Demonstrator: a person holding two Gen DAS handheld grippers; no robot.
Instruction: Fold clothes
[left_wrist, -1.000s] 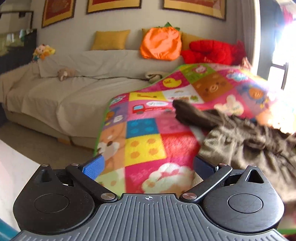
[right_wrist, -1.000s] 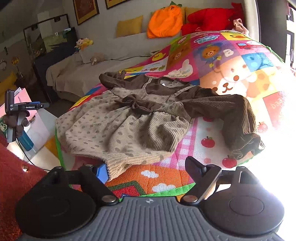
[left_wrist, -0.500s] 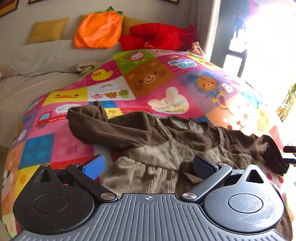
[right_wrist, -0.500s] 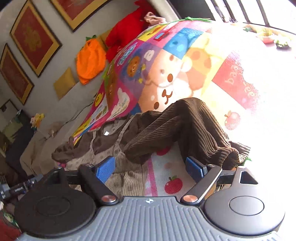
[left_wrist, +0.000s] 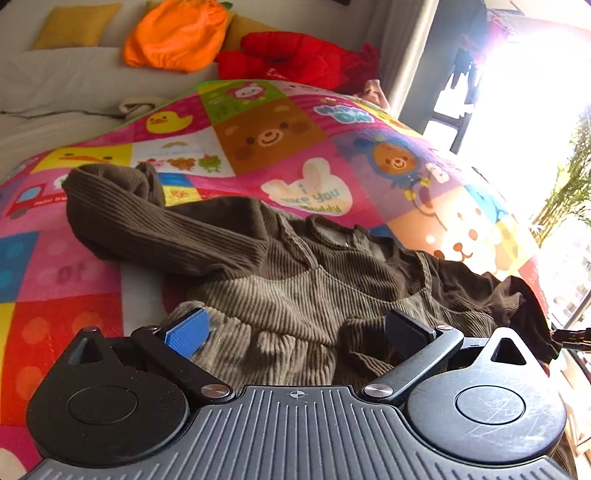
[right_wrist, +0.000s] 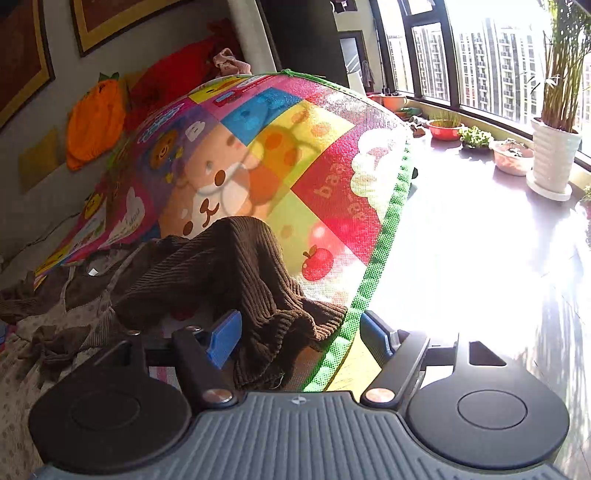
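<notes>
Lying spread on the bright patchwork cartoon play mat (left_wrist: 280, 147), the brown corduroy child's dress (left_wrist: 314, 288) has its darker bodice toward the far side & its paler skirt toward the cameras. One dark ribbed sleeve (left_wrist: 147, 225) reaches out to the left in the left wrist view, w/ open mat beyond it on that side. The other ribbed brown sleeve (right_wrist: 255, 280) humps up & its cuff drapes right at the mat's green border (right_wrist: 384, 236); past that edge is bare, sunlit floor (right_wrist: 480, 266), then a row of potted plants (right_wrist: 554, 147) by the window.

Left gripper (left_wrist: 299, 328): jaws wide apart over the skirt's gathered waist, cloth between them, pads not pressing on it. Right gripper (right_wrist: 299, 339): jaws closing, about half-way in, w/ the sleeve cuff & mat border between them; the blue pad (right_wrist: 223, 338) on the left sits just beside the cuff, the other pad stands apart from it, so no grip.

Hard to make out: the skirt's lower hem, cut off behind both gripper bodies; far right of the left wrist view, blown out by glare; the floor near the mat edge, also washed white. Behind the mat: a cloth-covered sofa (left_wrist: 55, 85) w/ an orange pumpkin cushion (left_wrist: 173, 33) & a red plush toy (left_wrist: 295, 55).
</notes>
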